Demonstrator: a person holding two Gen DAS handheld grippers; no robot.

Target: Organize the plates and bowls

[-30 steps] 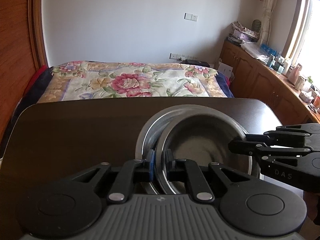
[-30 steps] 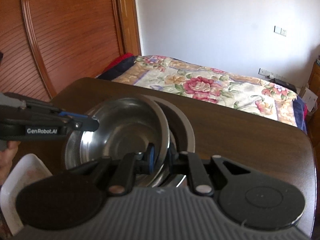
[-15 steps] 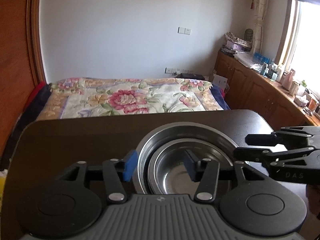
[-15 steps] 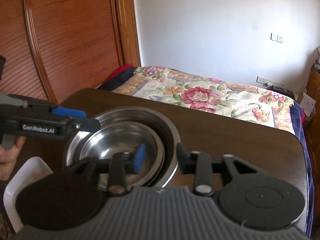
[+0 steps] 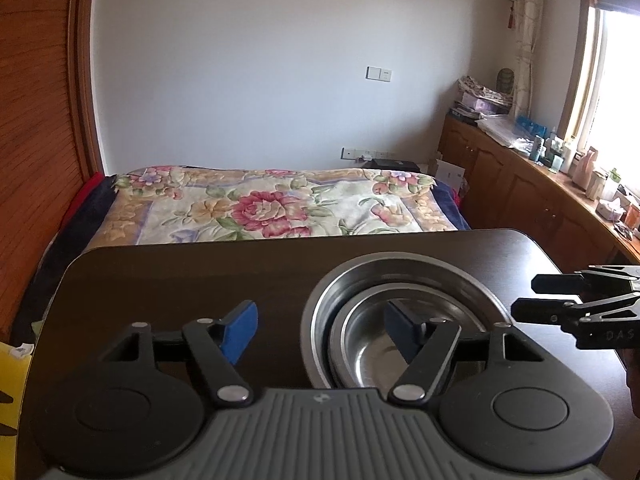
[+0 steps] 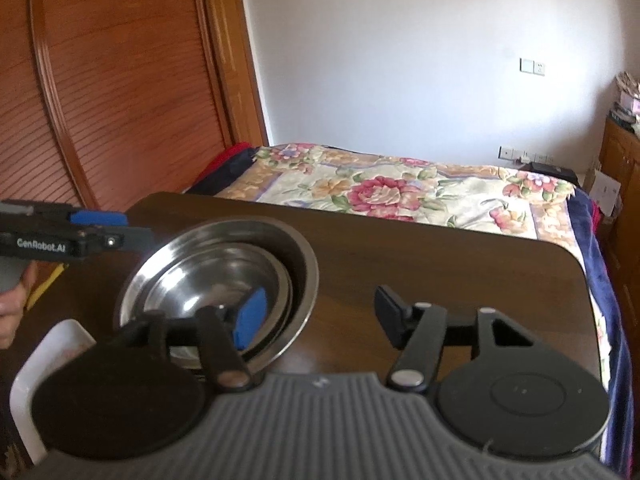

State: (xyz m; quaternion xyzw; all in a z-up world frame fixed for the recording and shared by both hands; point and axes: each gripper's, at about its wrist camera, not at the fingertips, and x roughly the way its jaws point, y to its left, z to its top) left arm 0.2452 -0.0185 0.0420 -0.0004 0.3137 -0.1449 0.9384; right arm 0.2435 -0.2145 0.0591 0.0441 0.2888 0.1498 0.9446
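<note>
A small steel bowl (image 5: 372,356) lies nested flat inside a large steel bowl (image 5: 400,264) on the dark table (image 5: 180,272). My left gripper (image 5: 320,330) is opening, and its jaws straddle the large bowl's left rim without touching it. In the left wrist view my right gripper (image 5: 524,298) hovers just right of the bowls. The right wrist view shows the nested small bowl (image 6: 208,280) in the large bowl (image 6: 308,256). There my right gripper (image 6: 318,316) is opening across the large bowl's right rim and holds nothing. My left gripper (image 6: 136,227) reaches in from the left.
A white rectangular dish (image 6: 52,352) sits at the table's near left corner, beside a hand (image 6: 12,308). Something yellow (image 5: 12,380) lies off the table's left edge. Beyond the table's far edge is a bed with a flowered cover (image 5: 272,208). Wooden cabinets (image 5: 520,192) line the right wall.
Both grippers were shut on the small bowl's rim, holding it tilted. They have opened and drawn back slightly. The small bowl now rests flat inside the large one.
</note>
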